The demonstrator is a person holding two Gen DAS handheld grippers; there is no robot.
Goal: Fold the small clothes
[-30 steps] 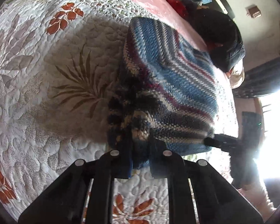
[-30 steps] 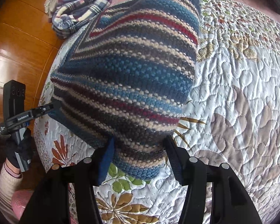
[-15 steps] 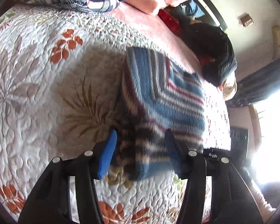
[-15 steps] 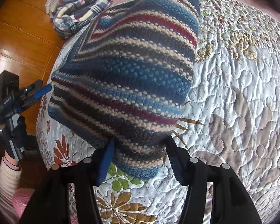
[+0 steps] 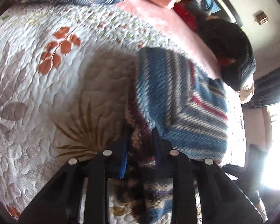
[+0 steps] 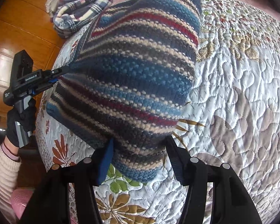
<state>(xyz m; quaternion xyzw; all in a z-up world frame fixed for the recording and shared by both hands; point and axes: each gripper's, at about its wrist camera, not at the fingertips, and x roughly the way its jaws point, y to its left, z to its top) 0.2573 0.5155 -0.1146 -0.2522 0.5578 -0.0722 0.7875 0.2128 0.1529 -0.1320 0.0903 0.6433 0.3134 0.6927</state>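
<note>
1. Left gripper (image 5: 140, 149) has its jaws drawn close together on a bunched edge of the striped knit (image 5: 179, 104); in the right wrist view the same gripper (image 6: 62, 72) pinches the knit's corner at 9 o'clock, gripped by a dark-gloved hand (image 6: 20, 121) with a pale ribbed sleeve (image 6: 3, 169) below it.
2. Knit (image 6: 132, 82) lies on the quilt (image 6: 242, 93), partly lifted at the held edges. In the right wrist view its long axis runs from the near end at 6 o'clock up to a dark blue tip at 12 to 1 o'clock; the stripes cross that axis.
3. In the left wrist view the knit stretches from the jaws out toward 2 o'clock, with the quilt (image 5: 46, 93) bare at 9 o'clock. That view is blurred.
4. Right gripper (image 6: 140, 160) stands wide apart, one finger either side of the knit's near end. Both fingers look to touch the cloth, but whether they press it I cannot tell.
5. Plaid cloth (image 6: 80, 9) is heaped at 11 o'clock in the right wrist view, beyond the knit, at the quilt's far edge.
6. Dark bundle (image 5: 231, 56) sits at 2 o'clock in the left wrist view, on the pink cover (image 5: 158, 15) beyond the quilt.
</note>
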